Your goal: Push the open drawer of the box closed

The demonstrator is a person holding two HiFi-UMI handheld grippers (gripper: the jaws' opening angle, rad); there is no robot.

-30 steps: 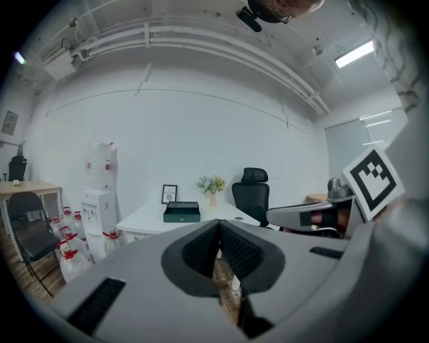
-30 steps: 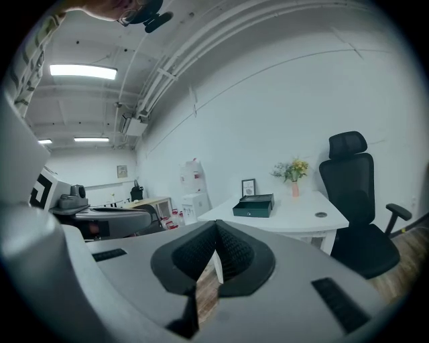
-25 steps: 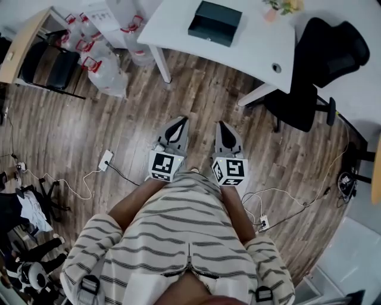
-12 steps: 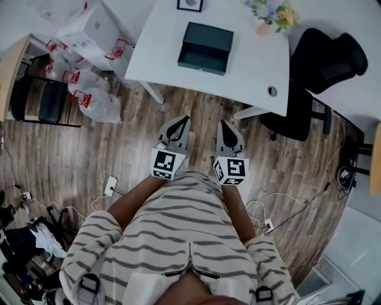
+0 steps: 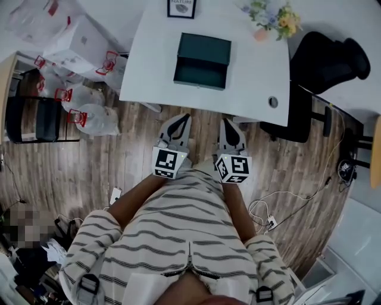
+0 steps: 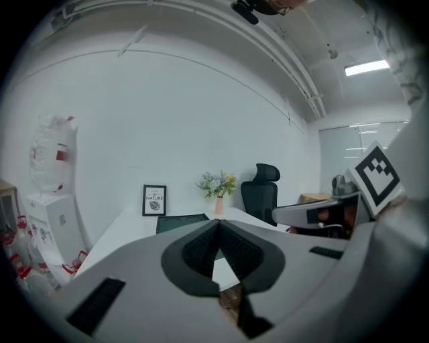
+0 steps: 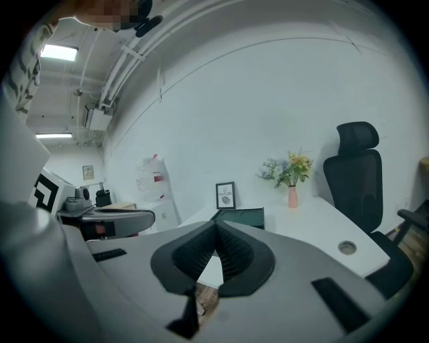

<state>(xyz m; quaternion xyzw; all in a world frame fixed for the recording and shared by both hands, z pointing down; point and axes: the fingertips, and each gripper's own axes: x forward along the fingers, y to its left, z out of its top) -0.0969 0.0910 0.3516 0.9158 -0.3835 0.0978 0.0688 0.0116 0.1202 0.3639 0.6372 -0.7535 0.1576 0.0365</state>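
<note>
Box (image 5: 203, 47), dark green, sits on the white desk (image 5: 256, 71), out toward the middle of it; its drawer (image 5: 199, 75) is pulled out on the side that faces the person, so it is still open; nothing touches the box.

Both tools are held out side by side over the wood floor (image 5: 119, 161), with their tips close to the near edge of the desk and well apart from the box; the left tool (image 5: 185, 117) is clenched, and in the left gripper view its two jaws meet at the tips with nothing between them; the right tool (image 5: 225, 121) is clenched too, and in the right gripper view its jaws also meet at the tips and grip nothing; each tool has a cube with black and white squares at its back end.

Behind the box a small picture frame (image 5: 181, 7) stands on the desk; a pink vase of flowers (image 5: 271, 15) stands to the right of the frame; a black chair (image 5: 327, 56) is at the right end of the desk; clear bags (image 5: 89, 116) with red handles lie on the floor to the left; the person wears a striped top (image 5: 178, 238); thin white cables (image 5: 280, 193) lie on the floor.
</note>
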